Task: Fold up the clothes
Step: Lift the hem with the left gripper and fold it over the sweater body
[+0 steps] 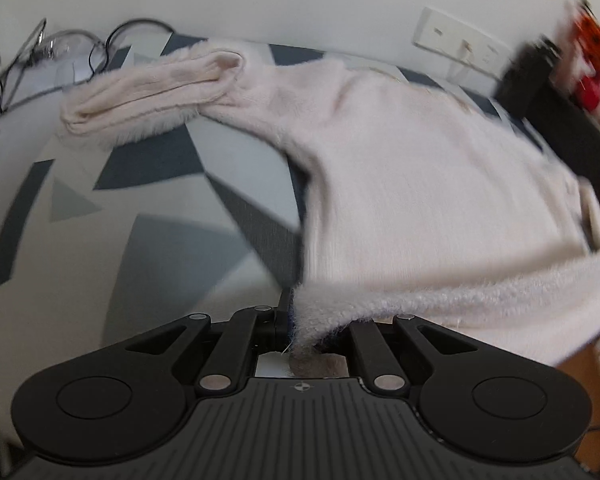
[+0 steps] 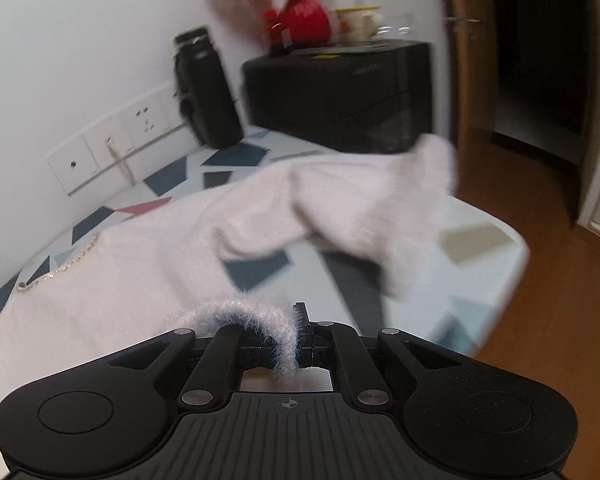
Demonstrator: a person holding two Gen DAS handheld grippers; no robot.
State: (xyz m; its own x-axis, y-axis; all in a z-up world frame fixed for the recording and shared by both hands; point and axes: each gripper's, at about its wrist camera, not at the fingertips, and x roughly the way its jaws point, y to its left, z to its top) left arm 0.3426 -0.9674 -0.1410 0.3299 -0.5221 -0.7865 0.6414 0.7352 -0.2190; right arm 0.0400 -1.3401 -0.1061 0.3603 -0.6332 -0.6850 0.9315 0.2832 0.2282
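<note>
Fuzzy hem of pale pink fluffy knit sweater (image 1: 400, 168) is pinched in left tool (image 1: 290, 320), jaws pressed together on it. Same hem is pinched in right tool (image 2: 296, 332), looped up just left of jaws. Sweater body is spread ahead on blue-and-grey geometric-patterned surface (image 1: 140, 208); sleeves are seen flung out ahead of each tool, the right one blurred. Step judged: hem being lifted for fold. Next move likely calls for both grips kept, hem carried forward evenly toward beaded neckline (image 2: 60, 268).

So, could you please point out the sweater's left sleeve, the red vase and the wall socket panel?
left sleeve (image 1: 152, 88): left wrist view, middle of the sleeve lying on the table.
red vase (image 2: 304, 22): right wrist view, its round belly.
wall socket panel (image 2: 112, 146): right wrist view, centre plate.
</note>
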